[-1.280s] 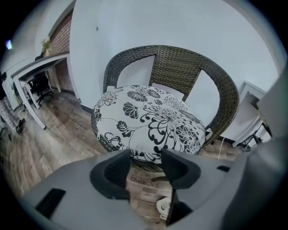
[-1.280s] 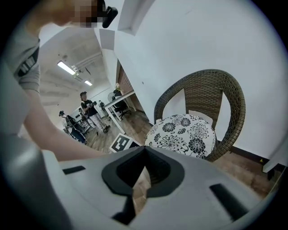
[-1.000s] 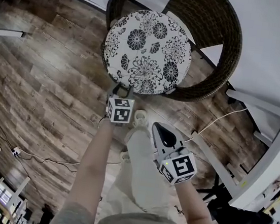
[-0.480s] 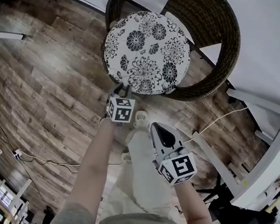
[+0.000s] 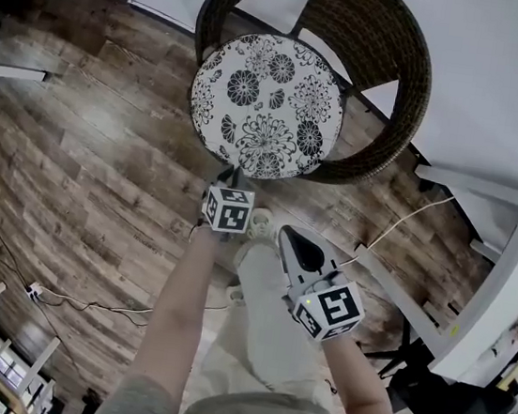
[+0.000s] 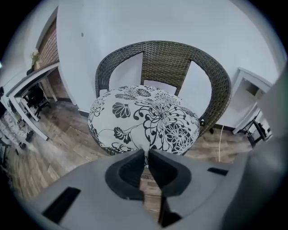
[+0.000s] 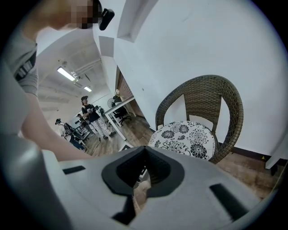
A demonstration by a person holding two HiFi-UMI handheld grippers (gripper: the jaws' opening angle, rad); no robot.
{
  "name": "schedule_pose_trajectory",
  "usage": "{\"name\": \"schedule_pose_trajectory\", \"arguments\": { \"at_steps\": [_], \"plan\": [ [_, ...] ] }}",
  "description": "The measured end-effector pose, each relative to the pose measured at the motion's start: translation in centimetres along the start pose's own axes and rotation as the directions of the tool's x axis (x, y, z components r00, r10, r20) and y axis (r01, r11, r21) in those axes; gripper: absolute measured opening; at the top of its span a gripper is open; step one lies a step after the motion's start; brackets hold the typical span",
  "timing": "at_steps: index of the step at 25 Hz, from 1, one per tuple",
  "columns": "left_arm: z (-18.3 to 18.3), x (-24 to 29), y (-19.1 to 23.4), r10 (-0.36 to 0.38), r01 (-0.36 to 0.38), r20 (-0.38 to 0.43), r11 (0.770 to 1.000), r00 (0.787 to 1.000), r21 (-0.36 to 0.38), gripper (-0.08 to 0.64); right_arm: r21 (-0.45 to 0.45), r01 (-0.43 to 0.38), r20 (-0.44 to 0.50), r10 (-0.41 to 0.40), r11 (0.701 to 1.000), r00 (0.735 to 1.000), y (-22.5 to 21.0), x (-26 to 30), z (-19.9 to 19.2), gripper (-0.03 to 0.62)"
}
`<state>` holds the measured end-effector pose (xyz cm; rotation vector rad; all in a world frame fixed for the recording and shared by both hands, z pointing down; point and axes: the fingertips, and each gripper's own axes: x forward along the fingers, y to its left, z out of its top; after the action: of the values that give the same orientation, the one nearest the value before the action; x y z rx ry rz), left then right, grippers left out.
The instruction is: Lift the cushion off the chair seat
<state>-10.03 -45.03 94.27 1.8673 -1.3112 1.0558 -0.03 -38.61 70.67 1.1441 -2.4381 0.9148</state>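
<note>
Wooden floor carries one wicker chair with one flowered cushion on its seat, whose front edge the left gripper has just closed its jaws on, while the right gripper hangs apart from the chair, clenched on nothing.

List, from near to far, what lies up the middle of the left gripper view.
The left gripper → cushion, whose near edge the jaws have just been closing on → chair back → wall.
</note>
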Motion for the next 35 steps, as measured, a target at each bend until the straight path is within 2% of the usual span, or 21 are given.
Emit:
{"name": "schedule_pose_trajectory", "arguments": {
  "at_steps": [5,14,19,29,35],
  "plan": [
    [-0.2,-3.2,-0.9,-0.011,0.011,0.029,1.0,1.0,-0.018,0.028,-0.02,0.01,0.032,-0.009,1.0,0.999,1.4,-1.6,1.1,0.002],
    [1.6,-11.6,-2.0,-0.01,0.006,0.133,1.0,0.991,0.029,0.028,-0.045,0.015,0.079,-0.012,0.999,0.997,5.9,-6.0,2.3,0.002],
    [2.4,-16.5,-2.4,0.0,-0.006,0.193,1.0,0.981,0.031,0.028,-0.074,0.019,0.106,-0.011,0.997,0.994,8.4,-9.1,3.0,0.002],
    [2.4,-26.3,-3.5,0.015,-0.009,0.291,1.0,0.957,-0.023,0.028,-0.14,0.033,0.164,-0.01,0.99,0.986,13.5,-14.5,4.4,0.002],
    [2.2,-31.8,-4.6,0.005,0.0,0.34,1.0,0.94,-0.015,0.028,-0.161,0.047,0.201,-0.014,0.986,0.98,16.6,-17.7,4.9,0.002]
  ]
}}
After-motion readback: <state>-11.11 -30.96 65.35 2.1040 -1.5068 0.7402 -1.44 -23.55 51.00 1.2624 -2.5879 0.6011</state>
